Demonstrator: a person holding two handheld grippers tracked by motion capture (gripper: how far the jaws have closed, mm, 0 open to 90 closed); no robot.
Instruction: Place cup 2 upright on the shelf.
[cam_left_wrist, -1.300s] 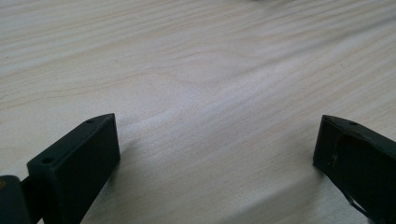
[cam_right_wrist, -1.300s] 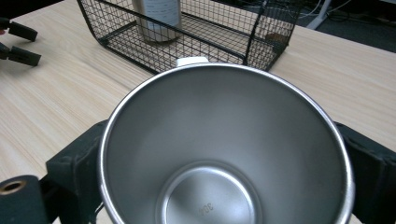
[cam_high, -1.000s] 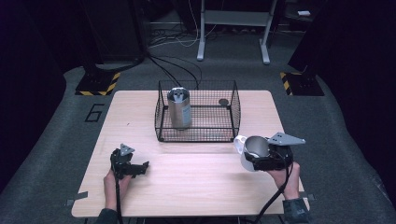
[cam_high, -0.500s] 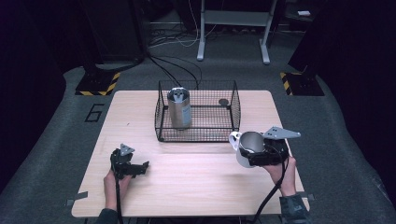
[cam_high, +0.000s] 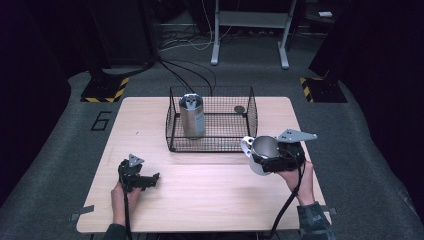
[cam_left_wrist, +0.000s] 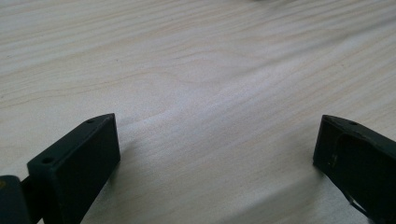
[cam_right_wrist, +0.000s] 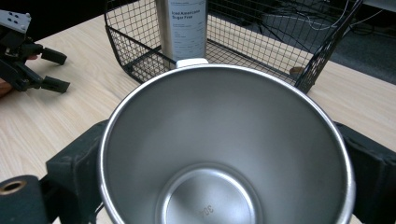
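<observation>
The right gripper (cam_high: 264, 156) is clamping its jaws on either side of a steel cup (cam_right_wrist: 224, 154), holding it above the desk (cam_high: 210, 200) near the right edge, just off the wire basket's (cam_high: 210, 120) front right corner. The left gripper (cam_high: 150, 180), jaws gaping wide, is resting near the front left corner.

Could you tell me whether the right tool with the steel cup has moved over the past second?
Yes. The right tool and its steel cup have shifted left, toward the wire basket.
</observation>
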